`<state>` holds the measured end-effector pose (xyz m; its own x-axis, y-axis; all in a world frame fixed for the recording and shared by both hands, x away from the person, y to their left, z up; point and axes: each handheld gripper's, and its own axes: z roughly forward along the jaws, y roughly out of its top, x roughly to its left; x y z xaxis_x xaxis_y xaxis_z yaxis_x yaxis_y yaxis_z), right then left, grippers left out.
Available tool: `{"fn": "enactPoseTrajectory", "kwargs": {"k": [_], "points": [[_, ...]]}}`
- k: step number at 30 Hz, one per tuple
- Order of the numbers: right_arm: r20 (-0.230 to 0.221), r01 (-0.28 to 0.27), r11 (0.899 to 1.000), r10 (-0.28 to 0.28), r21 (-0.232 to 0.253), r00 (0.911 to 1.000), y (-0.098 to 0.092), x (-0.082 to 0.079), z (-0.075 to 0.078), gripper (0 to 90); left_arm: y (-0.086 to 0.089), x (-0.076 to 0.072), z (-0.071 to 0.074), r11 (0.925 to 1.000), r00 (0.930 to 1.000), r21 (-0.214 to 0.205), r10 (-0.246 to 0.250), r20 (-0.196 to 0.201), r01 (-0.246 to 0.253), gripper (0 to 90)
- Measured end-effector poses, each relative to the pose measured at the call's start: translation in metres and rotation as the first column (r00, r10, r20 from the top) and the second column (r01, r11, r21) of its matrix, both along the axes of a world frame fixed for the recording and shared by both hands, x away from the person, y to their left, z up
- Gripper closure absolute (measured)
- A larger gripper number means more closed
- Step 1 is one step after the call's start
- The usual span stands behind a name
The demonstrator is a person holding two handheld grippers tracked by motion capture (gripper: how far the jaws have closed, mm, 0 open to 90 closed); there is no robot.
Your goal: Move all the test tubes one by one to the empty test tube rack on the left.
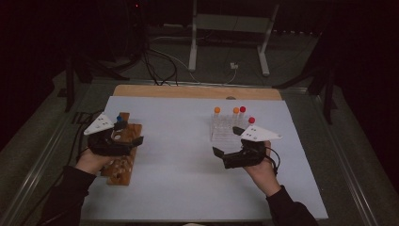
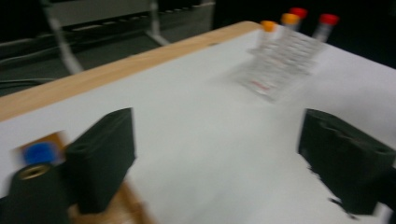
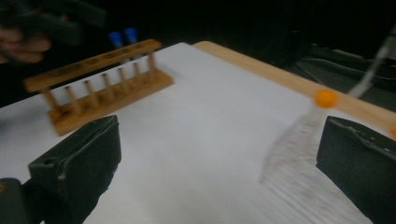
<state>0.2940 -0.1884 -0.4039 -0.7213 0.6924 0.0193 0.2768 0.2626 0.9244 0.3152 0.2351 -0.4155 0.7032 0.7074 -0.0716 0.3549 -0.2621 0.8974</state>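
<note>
A wooden tube rack (image 1: pixel 123 157) lies at the table's left with a blue-capped tube (image 1: pixel 119 118) at its far end. My left gripper (image 1: pixel 130 134) hovers over that rack, open, with nothing between its jaws (image 2: pixel 219 158); the blue cap (image 2: pixel 36 153) sits just outside its left jaw. A clear plastic rack (image 1: pixel 222 131) at the right holds tubes with orange caps (image 1: pixel 217 110) and red caps (image 1: pixel 243 109). My right gripper (image 1: pixel 227 141) is open just in front of that rack, empty (image 3: pixel 219 163), with the clear rack (image 3: pixel 299 149) blurred beside its right jaw.
A white mat (image 1: pixel 188 179) covers the wooden table (image 1: pixel 197 92). In the right gripper view the wooden rack (image 3: pixel 102 88) with two blue caps (image 3: pixel 122 37) stands far left, the other hand (image 3: pixel 23 44) above it. Cables and a metal stand (image 1: pixel 230 28) lie beyond the table.
</note>
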Motion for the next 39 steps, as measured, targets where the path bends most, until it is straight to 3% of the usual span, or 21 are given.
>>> {"fn": "enactPoseTrajectory", "kwargs": {"k": [3, 9, 18, 24, 26, 28, 31, 34, 39], "points": [[0.003, 0.047, 0.999, -0.047, 0.005, 0.9989, -0.012, 0.006, 0.003, 0.0, -0.012, -0.003, -0.002, 0.9985, 0.9985, -0.015, -0.054, -0.006, 0.053, 2.7], [0.008, 0.143, 0.99, -0.143, -0.016, 0.9897, -0.036, 0.018, 0.003, 0.0, -0.03, -0.011, -0.004, 0.9912, 0.9926, -0.054, -0.121, -0.001, 0.121, 2.5], [-0.004, 0.269, 0.961, -0.27, -0.064, 0.9629, -0.06, 0.038, -0.012, 3.4, -0.048, -0.019, -0.013, 0.9806, 0.9825, -0.065, -0.186, -0.011, 0.185, 2.5], [-0.042, 0.324, 0.94, -0.33, -0.101, 0.9431, -0.07, 0.051, -0.029, 7.7, -0.054, -0.023, -0.018, 0.9774, 0.9791, -0.065, -0.203, -0.017, 0.201, 2.5], [-0.053, 0.308, 0.946, -0.314, -0.102, 0.9478, -0.073, 0.054, -0.034, 25.3, -0.055, -0.022, -0.02, 0.9763, 0.9777, -0.062, -0.209, -0.019, 0.207, 2.5], [-0.06, 0.313, 0.944, -0.32, -0.107, 0.9455, -0.074, 0.058, -0.039, 26.1, -0.056, -0.023, -0.021, 0.9764, 0.9773, -0.054, -0.211, -0.021, 0.209, 2.5], [-0.076, 0.323, 0.939, -0.333, -0.118, 0.94, -0.076, 0.063, -0.046, 33.0, -0.057, -0.024, -0.022, 0.9766, 0.9773, -0.046, -0.211, -0.017, 0.21, 2.5], [-0.084, 0.317, 0.938, -0.331, -0.142, 0.94, -0.078, 0.069, -0.051, 43.6, -0.058, -0.024, -0.023, 0.9767, 0.9773, -0.042, -0.211, -0.016, 0.21, 2.5], [-0.112, 0.332, 0.935, -0.346, -0.129, 0.9315, -0.081, 0.079, -0.058, 54.8, -0.059, -0.025, -0.024, 0.9762, 0.9765, -0.033, -0.215, -0.015, 0.214, 2.5]]}}
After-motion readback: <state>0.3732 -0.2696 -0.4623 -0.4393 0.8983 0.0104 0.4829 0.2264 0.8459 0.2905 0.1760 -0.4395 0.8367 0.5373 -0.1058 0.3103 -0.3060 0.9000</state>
